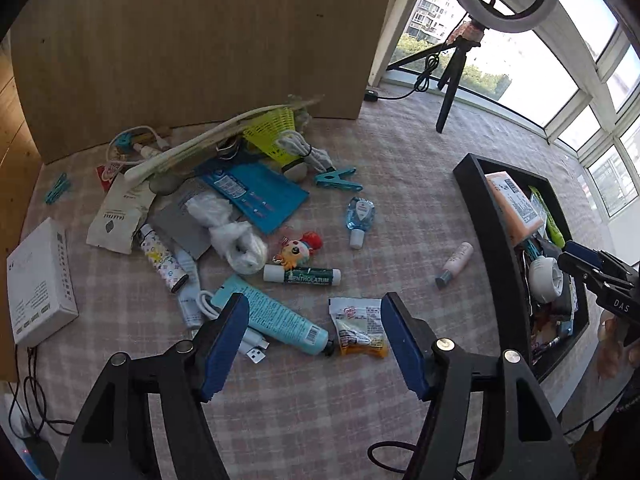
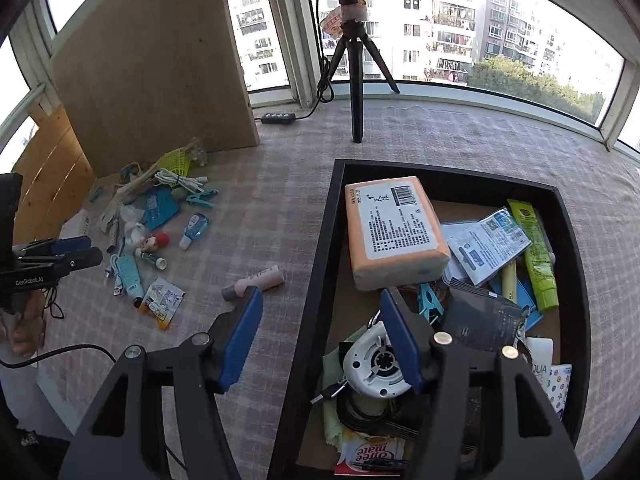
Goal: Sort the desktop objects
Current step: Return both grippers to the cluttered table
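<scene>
Clutter pile (image 1: 224, 200) on tabletop (image 1: 400, 168), just in front of upright board (image 1: 200, 40). Tray (image 2: 320, 280) well to its right, w/ tissue pack (image 2: 394, 232) at back, round fan (image 2: 378, 364) at front. Small bottle (image 2: 256, 280) lies betw. pile & tray. Tripod (image 2: 356, 80) behind tray, near window. Box (image 1: 40, 280) left of pile.

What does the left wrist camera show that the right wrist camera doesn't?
Only the left wrist view shows the white box at the pile's edge. Only the right wrist view shows the Coffee-mate sachet inside the black tray. Both show the pink bottle lying alone on the checked cloth, and the orange packet.
</scene>
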The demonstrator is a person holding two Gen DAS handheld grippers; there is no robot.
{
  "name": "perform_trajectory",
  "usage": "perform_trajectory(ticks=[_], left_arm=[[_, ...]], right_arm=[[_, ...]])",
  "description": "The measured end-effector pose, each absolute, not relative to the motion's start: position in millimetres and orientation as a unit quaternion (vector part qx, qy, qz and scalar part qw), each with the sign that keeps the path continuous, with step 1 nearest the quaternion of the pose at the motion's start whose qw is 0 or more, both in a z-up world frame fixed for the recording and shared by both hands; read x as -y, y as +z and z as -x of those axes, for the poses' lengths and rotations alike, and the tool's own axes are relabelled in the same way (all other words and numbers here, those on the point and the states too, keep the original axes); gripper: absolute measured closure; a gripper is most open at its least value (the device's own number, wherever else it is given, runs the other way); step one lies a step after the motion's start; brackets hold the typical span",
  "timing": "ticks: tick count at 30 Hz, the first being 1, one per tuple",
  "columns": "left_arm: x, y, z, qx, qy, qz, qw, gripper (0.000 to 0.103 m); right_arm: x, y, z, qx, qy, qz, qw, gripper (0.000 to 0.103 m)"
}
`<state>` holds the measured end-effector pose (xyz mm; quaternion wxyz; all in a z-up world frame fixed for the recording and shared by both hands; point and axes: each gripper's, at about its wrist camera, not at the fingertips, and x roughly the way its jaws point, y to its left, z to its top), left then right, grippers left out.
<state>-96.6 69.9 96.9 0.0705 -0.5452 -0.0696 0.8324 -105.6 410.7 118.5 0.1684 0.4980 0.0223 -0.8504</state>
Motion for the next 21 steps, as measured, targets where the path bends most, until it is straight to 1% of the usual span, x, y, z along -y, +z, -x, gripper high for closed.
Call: perform_trajectory(ticks=[4, 6, 8, 10, 13, 17, 21], left_arm=[[-25, 77, 82, 0.098, 0.820, 0.563, 0.027, 0.040], [-15, 70, 76, 0.111, 0.814, 0.570, 0.016, 0.044], [-13, 65, 73, 0.117, 0.811, 0.573, 0.013, 0.045], [-15, 62, 72, 0.125, 0.809, 0.574, 0.015, 0.049], [-21, 58, 76, 0.136, 0.808, 0.573, 0.019, 0.051], [-24, 48, 76, 0.133, 0.807, 0.575, 0.007, 0.051], [-16, 33, 76, 0.145, 0.793, 0.592, -0.001, 0.059]], right_arm=[[-371, 103, 105, -0.037, -0.831, -0.516, 0.204, 0.043], [-349, 95, 105, -0.046, -0.820, -0.528, 0.216, 0.043], [-328, 86, 104, -0.060, -0.811, -0.537, 0.225, 0.043], [-308, 75, 102, -0.069, -0.802, -0.547, 0.230, 0.043], [-288, 61, 103, -0.060, -0.785, -0.570, 0.236, 0.043], [-267, 53, 102, -0.043, -0.780, -0.572, 0.250, 0.043], [-244, 53, 99, -0.052, -0.776, -0.566, 0.273, 0.044]])
